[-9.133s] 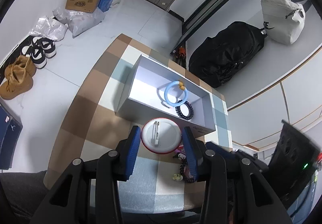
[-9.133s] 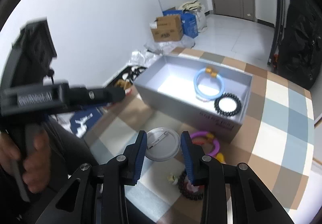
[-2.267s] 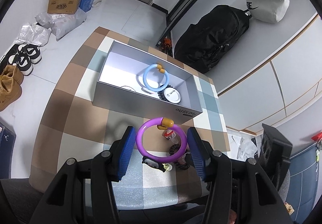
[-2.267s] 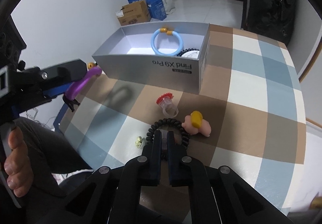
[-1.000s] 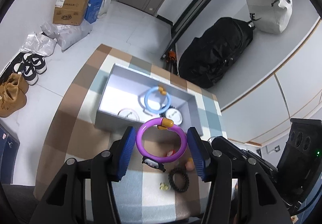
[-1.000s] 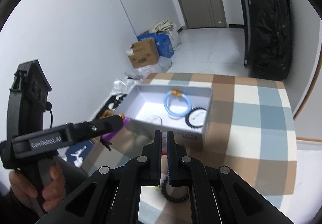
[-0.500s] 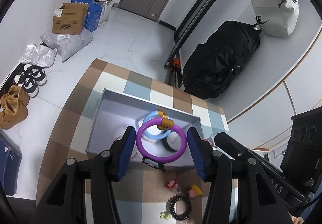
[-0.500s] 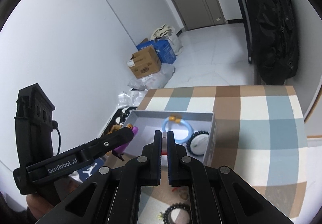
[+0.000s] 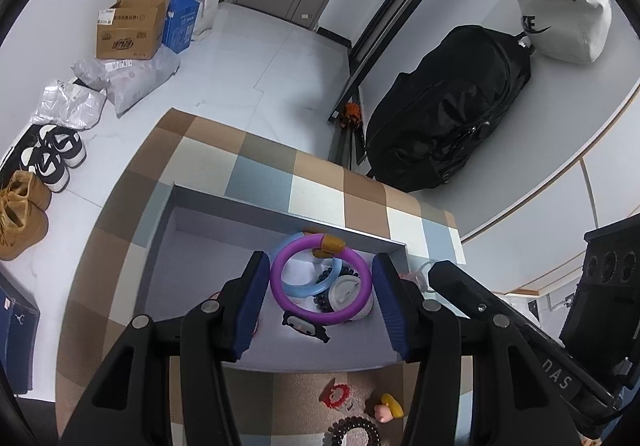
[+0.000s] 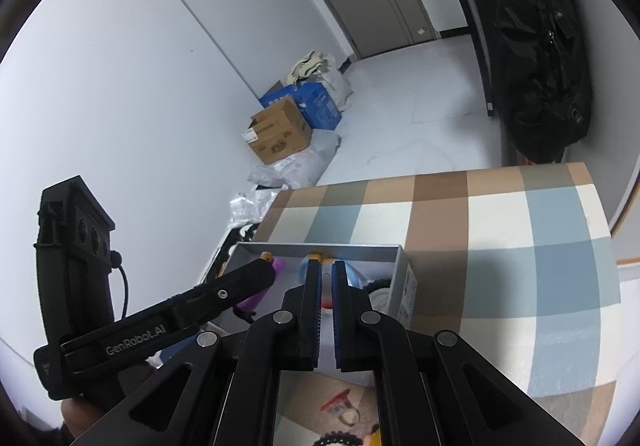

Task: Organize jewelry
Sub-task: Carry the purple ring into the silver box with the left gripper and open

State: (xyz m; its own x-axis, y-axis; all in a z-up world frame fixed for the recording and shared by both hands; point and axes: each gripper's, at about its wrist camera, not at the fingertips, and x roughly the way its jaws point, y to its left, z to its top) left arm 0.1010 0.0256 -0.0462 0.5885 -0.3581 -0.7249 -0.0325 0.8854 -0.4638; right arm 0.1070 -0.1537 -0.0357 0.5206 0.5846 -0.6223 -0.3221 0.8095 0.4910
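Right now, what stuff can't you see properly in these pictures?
- Blue bracelet in the grey box: left wrist view, partly covered by the purple bracelet the left gripper holds.
- Black bead bracelet on the table: left wrist view, cut off by the bottom edge.
- Box contents: right wrist view, mostly hidden behind the right gripper.
- Box's side label: too small to read.

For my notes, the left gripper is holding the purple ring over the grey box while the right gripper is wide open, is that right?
Not quite: the right gripper is shut, as the right wrist view shows. The left gripper does hold the purple ring over the grey box.
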